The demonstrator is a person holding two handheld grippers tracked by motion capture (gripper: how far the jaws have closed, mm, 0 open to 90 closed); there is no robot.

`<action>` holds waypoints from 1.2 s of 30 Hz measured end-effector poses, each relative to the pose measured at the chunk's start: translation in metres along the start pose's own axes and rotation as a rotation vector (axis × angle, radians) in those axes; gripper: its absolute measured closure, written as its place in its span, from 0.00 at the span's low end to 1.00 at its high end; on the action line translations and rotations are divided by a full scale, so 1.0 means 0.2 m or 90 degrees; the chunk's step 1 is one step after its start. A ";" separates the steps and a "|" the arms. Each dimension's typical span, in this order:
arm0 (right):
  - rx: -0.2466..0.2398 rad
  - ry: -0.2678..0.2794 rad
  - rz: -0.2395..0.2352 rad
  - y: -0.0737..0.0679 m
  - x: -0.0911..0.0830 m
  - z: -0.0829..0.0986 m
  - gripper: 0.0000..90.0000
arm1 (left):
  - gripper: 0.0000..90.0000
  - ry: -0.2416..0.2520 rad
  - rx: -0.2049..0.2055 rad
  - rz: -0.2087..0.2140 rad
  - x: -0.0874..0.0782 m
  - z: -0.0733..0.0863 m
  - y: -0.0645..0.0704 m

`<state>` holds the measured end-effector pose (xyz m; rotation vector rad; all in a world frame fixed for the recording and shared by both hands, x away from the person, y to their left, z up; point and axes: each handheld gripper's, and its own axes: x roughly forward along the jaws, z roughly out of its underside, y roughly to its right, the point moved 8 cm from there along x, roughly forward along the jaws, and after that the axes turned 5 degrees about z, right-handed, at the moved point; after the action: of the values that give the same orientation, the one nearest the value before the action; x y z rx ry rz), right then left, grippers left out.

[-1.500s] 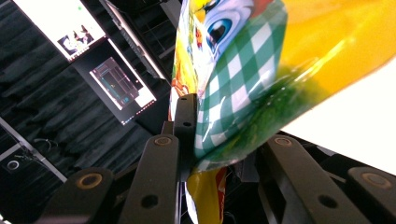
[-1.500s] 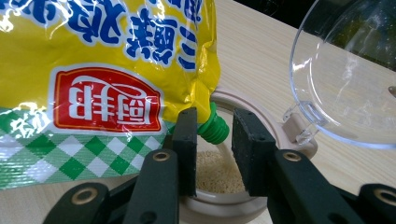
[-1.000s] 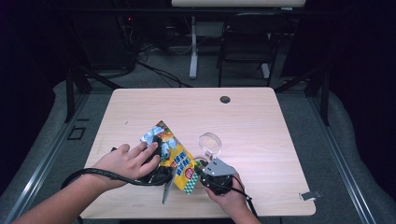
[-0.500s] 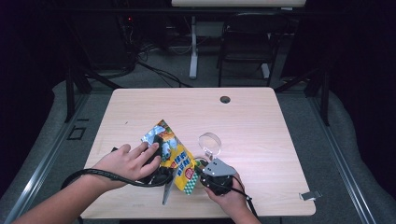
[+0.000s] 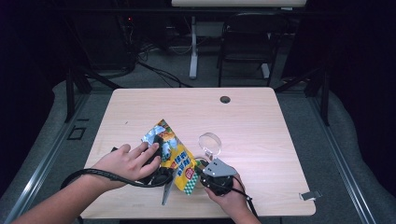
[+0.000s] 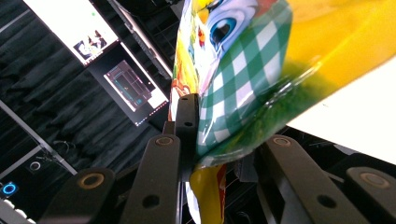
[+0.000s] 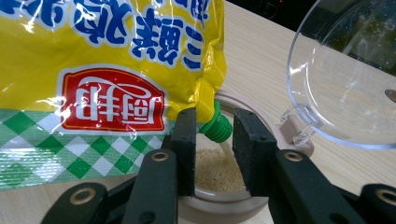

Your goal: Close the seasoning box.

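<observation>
Yellow foil pouch (image 7: pixel 107 56) hangs tilted over the jar (image 7: pixel 219 205), its green spout (image 7: pixel 217 127) directly above the jar's mouth, and pale granules (image 7: pixel 217 170) already lie inside. I hold the pouch with the left gripper (image 6: pixel 219 154), whose jaws pinch the checked lower edge of the pouch. The right gripper (image 7: pixel 212 140) sits at the jar's near rim with its jaws standing apart on either side of the spout; I cannot tell whether they touch it. The clear lid (image 7: pixel 345 79) is hinged open on the far side of the jar.

To pour well, I judge these points necessary:
- Keep the spout centred over the jar's mouth, not over its rim.
- Raise the pouch's pinched end slowly so the flow stays thin.
- Steady the jar so it does not slide.
- Watch the fill level beneath the spout; level the pouch before granules reach the rim.
</observation>
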<state>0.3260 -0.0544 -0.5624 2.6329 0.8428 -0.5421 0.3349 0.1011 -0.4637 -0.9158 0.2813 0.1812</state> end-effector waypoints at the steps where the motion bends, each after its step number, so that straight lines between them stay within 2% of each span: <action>1: 0.000 0.000 0.000 0.00 0.00 0.00 0.78 | 0.84 0.000 0.000 -0.003 0.00 0.00 0.00; 3: 0.001 0.001 0.000 0.00 0.00 0.00 0.78 | 0.84 -0.001 0.001 0.005 0.00 0.00 0.00; 16: 0.000 0.002 -0.002 0.00 -0.01 0.00 0.78 | 0.85 0.007 0.004 -0.006 -0.01 0.00 -0.02; 19: -0.001 0.002 -0.002 0.00 -0.02 0.00 0.77 | 0.89 0.005 0.008 0.001 -0.02 0.00 -0.02; 22: -0.001 0.002 -0.001 0.00 -0.02 0.00 0.77 | 0.90 0.009 0.007 -0.010 -0.02 -0.01 -0.02; 27: -0.003 0.000 -0.002 0.00 -0.02 0.00 0.77 | 0.90 0.009 0.006 -0.004 -0.02 -0.01 -0.02; 36: -0.001 0.004 -0.002 0.00 -0.02 0.00 0.77 | 0.90 0.012 0.009 -0.009 -0.03 0.00 -0.03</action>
<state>0.3229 -0.0572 -0.5594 2.6337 0.8487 -0.5346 0.3311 0.0971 -0.4586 -0.9055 0.2938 0.1570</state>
